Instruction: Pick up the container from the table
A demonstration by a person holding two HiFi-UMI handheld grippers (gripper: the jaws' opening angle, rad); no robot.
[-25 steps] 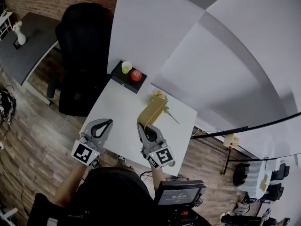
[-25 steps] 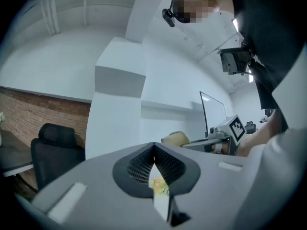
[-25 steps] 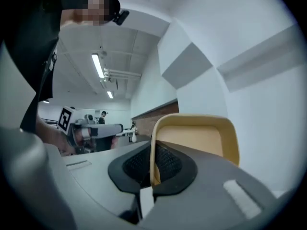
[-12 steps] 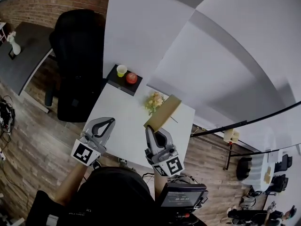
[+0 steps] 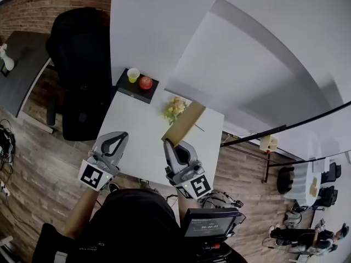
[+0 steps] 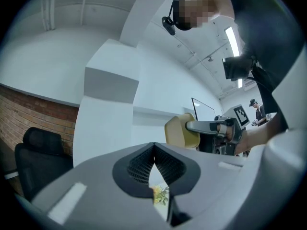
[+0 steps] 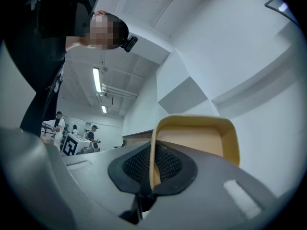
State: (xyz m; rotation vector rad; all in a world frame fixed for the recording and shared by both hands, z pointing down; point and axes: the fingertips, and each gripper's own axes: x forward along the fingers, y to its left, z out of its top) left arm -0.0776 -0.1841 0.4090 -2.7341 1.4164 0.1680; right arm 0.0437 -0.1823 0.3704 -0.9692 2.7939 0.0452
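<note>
**One Lift Made: Container Clear of the Table**

One second back, the right gripper (image 5: 169, 142) held the container (image 5: 185, 120) low, down at the table (image 5: 134, 133) top. It has since come up. The tan, tray-like container now hangs tilted in the air, pinched at its near rim. Its far end pitches up over the table's far half, close by the flowers (image 5: 174, 108).

Right gripper view: the jaws are closed on the container's thin side wall and its open face is turned to the camera. White wall stands behind it, and no tabletop shows under it.

Left gripper (image 5: 122, 136): the jaws are pressed together on nothing. It is held off the table's near left edge, a little higher than before and well apart from the container.

Reading for the task: the pick-up looks as good as done. What remains is to keep the grip, since a hold on one thin wall leaves the rest free to swing or slip.

Surface: a white rectangular table, bare save for the flowers near its far edge. At the far left corner a dark tray (image 5: 131, 90) carries a yellow cup (image 5: 133, 74) and a red fruit (image 5: 145, 83).

Room: a black chair (image 5: 82, 64) stands to the table's left, with a brick wall (image 5: 49, 4) behind it and a wood-plank floor (image 5: 33, 169) below. Tall white wall panels close the far side. Other people stand across the room in both gripper views.
</note>
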